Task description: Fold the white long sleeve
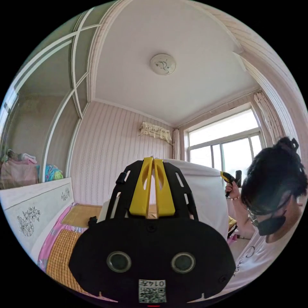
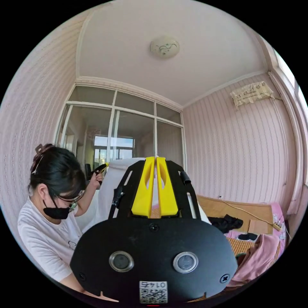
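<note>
Holding the white long sleeve point(image 1: 205, 192) up in the air, the person stands beside the bed point(image 1: 64, 243) with a tool in each hand. In the left gripper view, the left tool point(image 1: 153, 159) has its yellow jaws pressed nearly together, with a thin strip of white cloth caught between them. In the right gripper view, the right tool point(image 2: 155, 158) is closed the same way on white cloth. The shirt's top edge runs roughly level from one tool to the other, and the body of the shirt hangs down from that edge toward the bed, so its long axis is upright and it lies below both tools. Each tool sits at its own end of that edge, so neither is nearer the shirt than the other. In the left gripper view, the other tool appears beyond the cloth, near the window point(image 1: 224, 141). My judgement is that the shirt is spread out but not yet laid down, and lowering it flat onto the bed would come next.
</note>
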A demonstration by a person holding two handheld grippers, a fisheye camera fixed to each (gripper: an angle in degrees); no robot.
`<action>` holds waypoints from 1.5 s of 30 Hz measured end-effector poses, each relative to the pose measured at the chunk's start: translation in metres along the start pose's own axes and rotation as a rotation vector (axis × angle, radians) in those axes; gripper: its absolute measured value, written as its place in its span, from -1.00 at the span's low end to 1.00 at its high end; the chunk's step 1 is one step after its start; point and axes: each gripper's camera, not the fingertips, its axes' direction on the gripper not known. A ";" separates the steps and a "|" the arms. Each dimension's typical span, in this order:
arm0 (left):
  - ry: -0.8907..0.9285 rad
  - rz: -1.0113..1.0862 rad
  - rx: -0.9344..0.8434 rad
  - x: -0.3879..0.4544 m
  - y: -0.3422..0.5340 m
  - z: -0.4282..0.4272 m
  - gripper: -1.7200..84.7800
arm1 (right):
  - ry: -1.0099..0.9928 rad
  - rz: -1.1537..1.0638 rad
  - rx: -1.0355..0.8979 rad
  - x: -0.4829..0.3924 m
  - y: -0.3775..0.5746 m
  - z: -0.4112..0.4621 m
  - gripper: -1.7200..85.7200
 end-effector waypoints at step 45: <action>-0.221 -0.353 -1.326 -0.190 0.562 0.272 -0.98 | 0.136 0.820 -0.967 0.172 0.421 0.207 -0.95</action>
